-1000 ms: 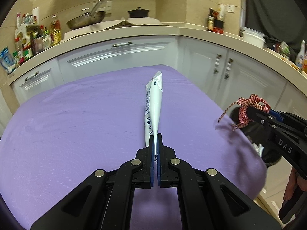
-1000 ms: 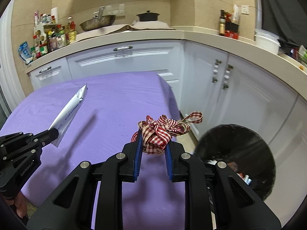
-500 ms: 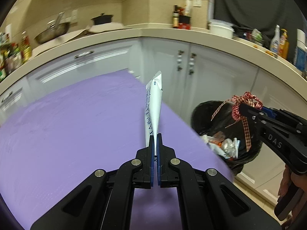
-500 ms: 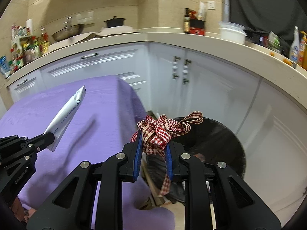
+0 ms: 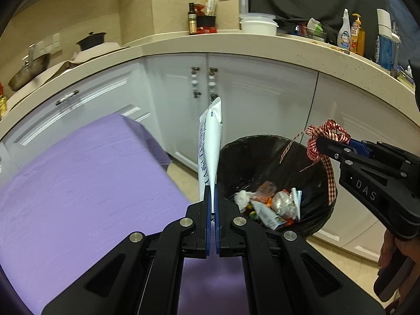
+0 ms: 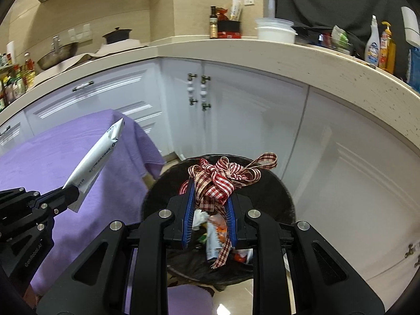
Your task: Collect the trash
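Our left tongs pinch the bottom edge of a white wrapper that stands upright above the purple desk edge. Our right tongs grip a red checked ribbon bow over the black trash bin, which holds crumpled litter; white cabinets stand behind.

left claw pinched fully closed, right claw clamped, held level alongside
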The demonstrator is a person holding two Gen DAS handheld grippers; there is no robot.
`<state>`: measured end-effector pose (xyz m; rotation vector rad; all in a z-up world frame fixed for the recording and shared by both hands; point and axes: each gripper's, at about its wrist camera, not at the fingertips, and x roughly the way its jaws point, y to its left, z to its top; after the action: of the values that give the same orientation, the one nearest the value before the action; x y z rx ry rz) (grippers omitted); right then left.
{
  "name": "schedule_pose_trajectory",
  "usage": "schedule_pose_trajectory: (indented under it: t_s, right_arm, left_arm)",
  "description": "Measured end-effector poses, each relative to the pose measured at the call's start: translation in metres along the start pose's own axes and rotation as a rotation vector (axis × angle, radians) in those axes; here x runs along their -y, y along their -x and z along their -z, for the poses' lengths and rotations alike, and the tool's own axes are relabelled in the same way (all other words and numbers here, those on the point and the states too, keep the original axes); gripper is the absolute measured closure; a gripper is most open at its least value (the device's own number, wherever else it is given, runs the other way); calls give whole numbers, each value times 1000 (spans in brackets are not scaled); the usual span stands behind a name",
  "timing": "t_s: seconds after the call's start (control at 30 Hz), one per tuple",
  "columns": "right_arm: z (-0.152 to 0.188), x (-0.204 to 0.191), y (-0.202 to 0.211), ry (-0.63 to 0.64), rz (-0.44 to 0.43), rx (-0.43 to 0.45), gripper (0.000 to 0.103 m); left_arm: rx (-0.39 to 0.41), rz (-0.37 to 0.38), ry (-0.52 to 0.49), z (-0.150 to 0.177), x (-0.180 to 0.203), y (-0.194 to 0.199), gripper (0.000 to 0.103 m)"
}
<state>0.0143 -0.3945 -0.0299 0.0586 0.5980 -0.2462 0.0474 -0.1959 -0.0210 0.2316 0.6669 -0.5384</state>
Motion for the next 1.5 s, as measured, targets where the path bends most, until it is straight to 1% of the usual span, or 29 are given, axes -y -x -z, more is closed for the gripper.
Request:
schedule_pose_trajectory:
  t_s: [0.2, 0.4, 0.5, 0.53, 0.57, 0.6, 0.63, 0.77, 0.83, 0.9, 0.97, 1.0, 1.2, 1.27, 1.5]
  right_arm:
    - [-2, 19, -13, -27, 18, -7, 82]
    - [0, 33, -29, -53, 29, -25, 82]
    - [1, 38, -35, -60, 36, -32, 80]
    - [1, 41, -38, -63, 38, -35, 75]
    - [1, 42, -40, -65, 42, -35, 67]
    - [2, 44, -42, -68, 50, -36, 63]
    - [2, 45, -43, -70, 56, -36, 61]
    - [4, 48, -46, -78, 64, -43, 61]
    - [4, 49, -46, -77, 68, -44, 60]
    - [4, 50, -47, -78, 70, -45, 59]
    - [5, 49, -46, -79, 75, -45, 54]
    - [4, 49, -46, -78, 77, -44, 54]
    - [5, 48, -43, -79, 83, -40, 52]
    - [5, 47, -41, -79, 85, -41, 46]
    - [8, 44, -33, -73, 85, -34, 43]
  left_arm:
    - [-19, 25, -26, -7, 20, -19, 101]
    - [-41, 48, -45, -5, 32, -38, 100]
    - [-40, 60, -43, -7, 35, -46, 99]
    - [-41, 67, -44, -8, 36, -50, 94]
    - [-42, 72, -44, -8, 37, -53, 88]
    - [-44, 71, -44, -9, 37, -55, 75]
    - [-43, 67, -37, -9, 36, -57, 67]
    - [-52, 68, -24, -9, 35, -63, 62]
    - [-50, 65, -18, -10, 34, -63, 55]
    - [-46, 69, -11, -11, 33, -63, 53]
    - [-39, 66, -9, -11, 32, -62, 48]
    - [-35, 64, -8, -11, 32, -61, 47]
    - [-23, 60, -5, -13, 30, -58, 44]
    - [-17, 59, -2, -13, 29, -57, 42]
    - [14, 50, -1, -12, 25, -45, 37]
